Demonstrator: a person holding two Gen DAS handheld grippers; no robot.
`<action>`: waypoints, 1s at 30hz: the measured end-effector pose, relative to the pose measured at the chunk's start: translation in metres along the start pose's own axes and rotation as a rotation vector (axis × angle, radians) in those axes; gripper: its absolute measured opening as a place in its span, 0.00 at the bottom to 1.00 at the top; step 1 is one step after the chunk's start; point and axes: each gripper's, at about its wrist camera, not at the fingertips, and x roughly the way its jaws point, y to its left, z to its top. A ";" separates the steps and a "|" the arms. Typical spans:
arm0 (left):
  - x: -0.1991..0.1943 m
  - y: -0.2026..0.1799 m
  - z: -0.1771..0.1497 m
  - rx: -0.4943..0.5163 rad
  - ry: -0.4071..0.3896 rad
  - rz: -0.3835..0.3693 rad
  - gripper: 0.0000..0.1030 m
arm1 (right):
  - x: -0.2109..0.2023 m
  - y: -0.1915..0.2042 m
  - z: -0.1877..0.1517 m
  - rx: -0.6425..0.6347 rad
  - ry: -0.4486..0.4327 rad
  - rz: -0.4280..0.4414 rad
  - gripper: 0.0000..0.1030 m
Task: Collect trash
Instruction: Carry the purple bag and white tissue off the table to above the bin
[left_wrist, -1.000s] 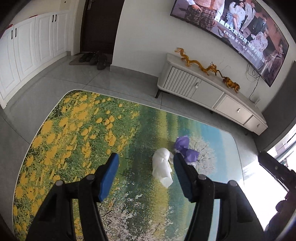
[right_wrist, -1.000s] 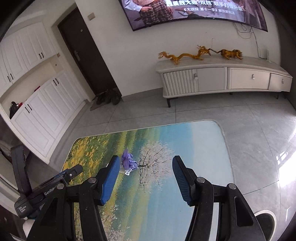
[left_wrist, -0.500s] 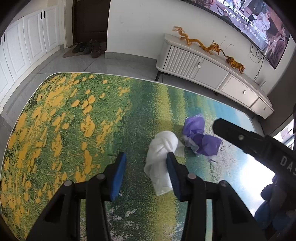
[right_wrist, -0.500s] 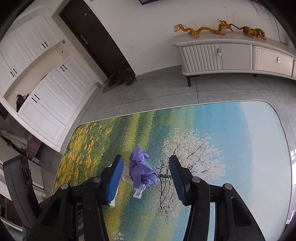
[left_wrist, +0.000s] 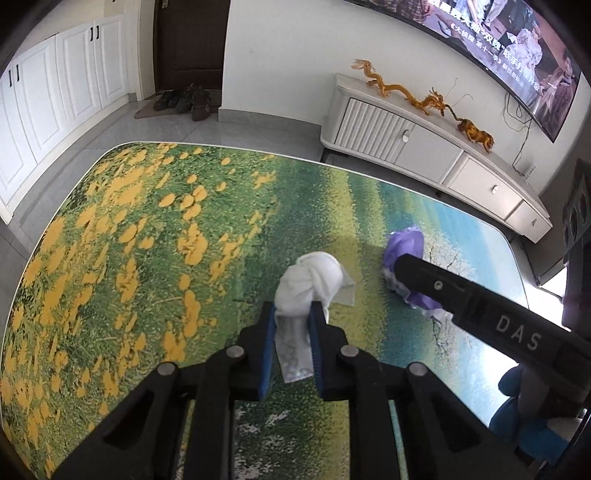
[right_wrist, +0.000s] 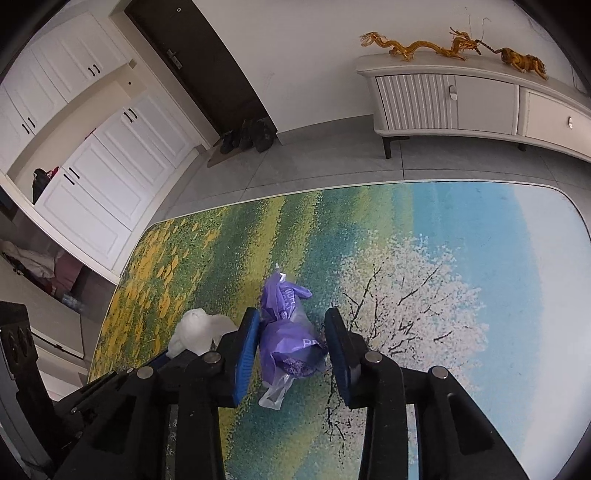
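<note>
A crumpled white wad (left_wrist: 314, 280) lies on the landscape-printed mat (left_wrist: 147, 221). My left gripper (left_wrist: 293, 310) is closing, and its blue pads squeeze the wad's near end. To the right lies a purple plastic bag (left_wrist: 404, 243), partly hidden by a finger of the right gripper (left_wrist: 461, 295). In the right wrist view the purple bag (right_wrist: 288, 332) fills the gap between the blue pads of my right gripper (right_wrist: 291, 325), whose jaws are closing around it. The white wad (right_wrist: 195, 332) shows just left of it.
A white TV cabinet (left_wrist: 406, 140) with golden dragon figures (left_wrist: 406, 92) stands beyond the mat's far edge, under a wall screen. Shoes (left_wrist: 184, 101) lie by a dark door. White cupboards (right_wrist: 103, 184) line the left wall. Grey tiled floor (right_wrist: 314, 155) surrounds the mat.
Both grippers came down onto the mat. The left jaws narrowed onto the white wad. The right gripper moved over the purple bag and its jaws drew in around it.
</note>
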 end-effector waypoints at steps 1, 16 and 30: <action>-0.002 0.002 -0.001 -0.009 -0.001 0.001 0.15 | 0.000 0.002 -0.001 -0.009 0.003 -0.004 0.32; -0.043 -0.002 -0.043 0.009 -0.032 -0.031 0.09 | -0.053 0.006 -0.066 -0.044 -0.021 -0.094 0.29; -0.126 -0.065 -0.098 0.150 -0.094 -0.216 0.09 | -0.178 -0.019 -0.141 0.087 -0.178 -0.140 0.29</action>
